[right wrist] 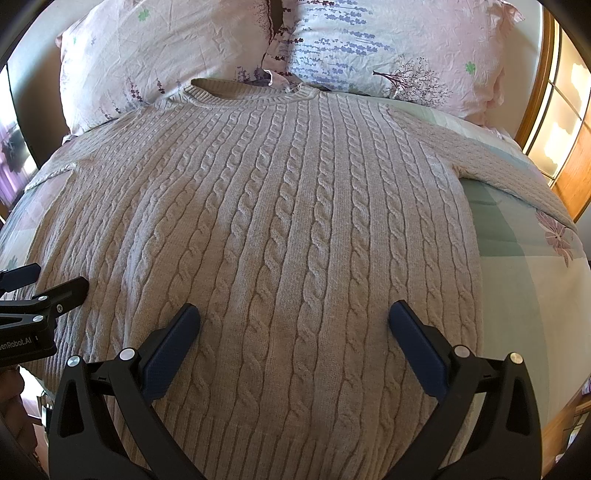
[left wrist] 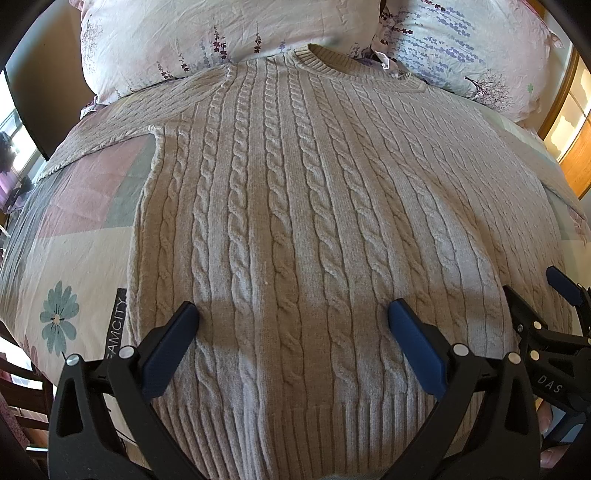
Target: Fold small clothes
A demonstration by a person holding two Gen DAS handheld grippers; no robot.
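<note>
Sweater (left wrist: 295,221), beige cable-knit, flat on quilt (left wrist: 74,229), collar toward pillows (left wrist: 221,33). Left gripper (left wrist: 291,317) and right gripper (right wrist: 293,317) above hem, jaws wide apart, holding nothing.

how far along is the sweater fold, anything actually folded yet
Done: the cable-knit sweater lies flat, face up on the bedspread, collar toward the pillows, sleeves spread out sideways. In hand: nothing; the left gripper and right gripper both hang open above the hem end, gripping no fabric. Left: every fold, since no sleeve or side is turned in yet.
</note>
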